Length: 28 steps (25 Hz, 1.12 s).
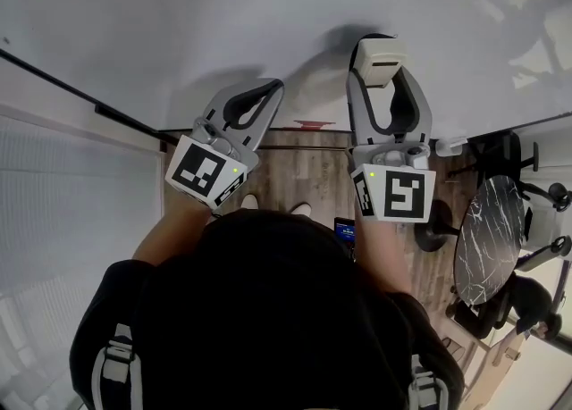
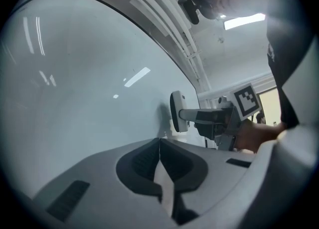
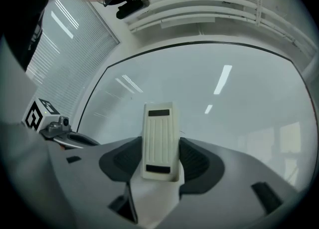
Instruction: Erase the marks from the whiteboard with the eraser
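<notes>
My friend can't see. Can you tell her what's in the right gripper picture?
The right gripper holds a cream-white eraser upright between its dark fingers, in front of a big whiteboard that reflects ceiling lights. Part of the left gripper peeks in at left.

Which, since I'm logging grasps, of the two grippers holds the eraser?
The right gripper: its jaws clamp the white eraser, while the left gripper is shut with nothing between its jaws.

The whiteboard is smooth and glossy, with bright glints across it. The eraser looks like matt cream plastic with a ribbed back. The right gripper is matt grey plastic with dark ribbed pads.
</notes>
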Tool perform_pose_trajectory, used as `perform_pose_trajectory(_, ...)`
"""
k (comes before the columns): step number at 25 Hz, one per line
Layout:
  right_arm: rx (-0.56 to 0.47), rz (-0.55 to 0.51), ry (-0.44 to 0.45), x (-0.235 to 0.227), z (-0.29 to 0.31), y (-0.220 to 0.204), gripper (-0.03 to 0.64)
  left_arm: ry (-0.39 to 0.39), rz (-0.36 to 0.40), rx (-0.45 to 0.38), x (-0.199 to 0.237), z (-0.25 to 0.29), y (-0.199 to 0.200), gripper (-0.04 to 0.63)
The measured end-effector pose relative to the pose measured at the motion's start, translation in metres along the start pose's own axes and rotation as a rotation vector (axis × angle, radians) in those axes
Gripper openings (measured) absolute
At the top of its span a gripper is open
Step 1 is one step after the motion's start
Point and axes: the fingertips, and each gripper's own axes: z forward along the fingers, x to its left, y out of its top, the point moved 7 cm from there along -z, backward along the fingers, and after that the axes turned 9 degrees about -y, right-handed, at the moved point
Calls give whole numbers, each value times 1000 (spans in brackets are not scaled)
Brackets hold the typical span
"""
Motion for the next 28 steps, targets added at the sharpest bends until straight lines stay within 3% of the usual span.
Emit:
perform_pose_trajectory(4, 6, -41, 56, 30, 13, -1, 233, 27, -5, -2, 5, -12, -2, 6)
perform_pose_trajectory(9, 22, -69, 51, 39, 27, -4, 235, 53, -5, -3, 7, -22, 1, 6)
perform_pose_trajectory(16, 58, 27, 40, 25, 33, -10, 241, 52, -12, 6, 11, -24, -5, 6)
perform_pose_trajectory(28, 68, 124, -176, -75, 9, -28, 238, -19, -17, 18, -2, 8, -8, 6)
